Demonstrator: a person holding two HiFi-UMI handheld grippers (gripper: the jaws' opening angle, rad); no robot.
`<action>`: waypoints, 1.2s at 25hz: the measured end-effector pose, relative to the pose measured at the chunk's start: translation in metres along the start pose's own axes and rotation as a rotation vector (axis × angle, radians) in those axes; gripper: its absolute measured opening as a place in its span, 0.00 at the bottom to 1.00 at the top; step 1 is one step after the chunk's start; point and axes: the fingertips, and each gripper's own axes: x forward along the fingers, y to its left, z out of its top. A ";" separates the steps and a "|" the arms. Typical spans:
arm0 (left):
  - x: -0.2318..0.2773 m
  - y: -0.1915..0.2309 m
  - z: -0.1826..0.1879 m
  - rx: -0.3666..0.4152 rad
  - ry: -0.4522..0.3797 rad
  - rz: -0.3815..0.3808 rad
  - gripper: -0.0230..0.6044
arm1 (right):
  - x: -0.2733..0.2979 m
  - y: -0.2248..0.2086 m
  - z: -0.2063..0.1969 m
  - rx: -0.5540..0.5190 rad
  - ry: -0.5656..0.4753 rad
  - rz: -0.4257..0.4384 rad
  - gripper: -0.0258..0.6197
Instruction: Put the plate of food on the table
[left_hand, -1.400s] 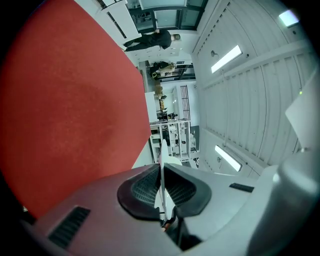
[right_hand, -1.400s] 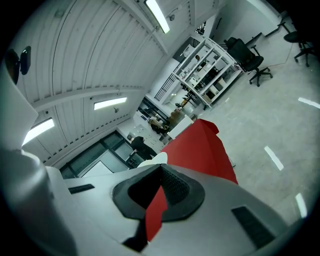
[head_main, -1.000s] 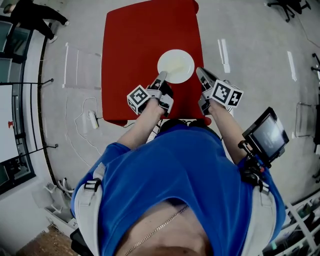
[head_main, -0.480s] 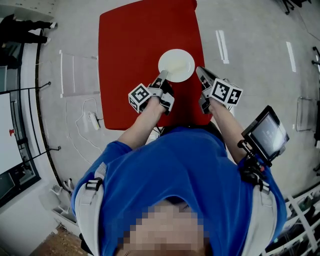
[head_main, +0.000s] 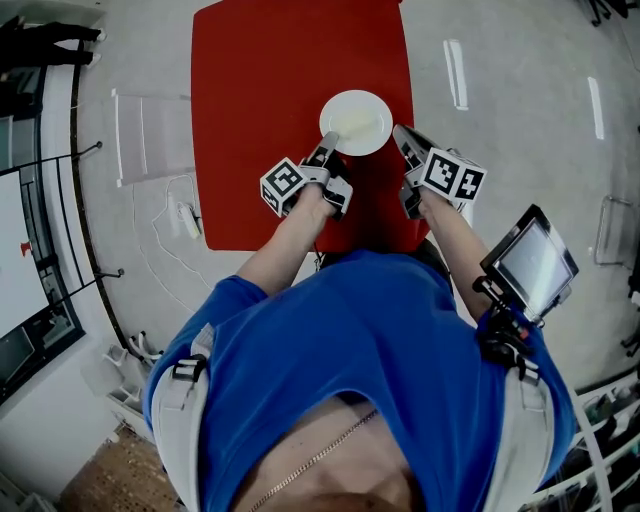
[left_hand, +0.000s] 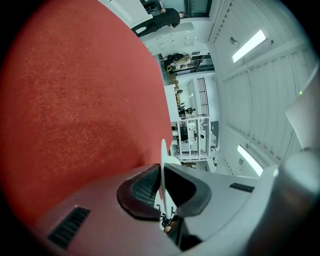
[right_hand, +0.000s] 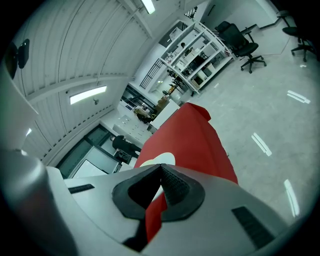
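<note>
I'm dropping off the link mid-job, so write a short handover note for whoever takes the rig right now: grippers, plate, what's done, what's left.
Left gripper: shut on the near rim of the plate, which shows edge-on between its pads.
Right gripper: jaws together at the plate's right rim; a grip on it isn't clear.
Plate: white, with pale food on it, over the near right part of the red table. Whether it rests on the surface can't be told.
Done: plate brought to the table.
Left: make sure it sits flat, open the jaws, draw both grippers back.
</note>
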 end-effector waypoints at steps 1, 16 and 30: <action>0.000 -0.001 0.000 -0.001 0.000 0.004 0.07 | 0.000 0.001 0.000 0.002 0.004 -0.002 0.04; -0.007 -0.006 0.016 -0.015 -0.042 0.046 0.07 | 0.003 0.008 -0.005 0.015 0.045 -0.027 0.04; -0.010 -0.003 0.020 0.017 -0.058 0.076 0.07 | 0.003 0.011 -0.012 0.016 0.070 -0.021 0.04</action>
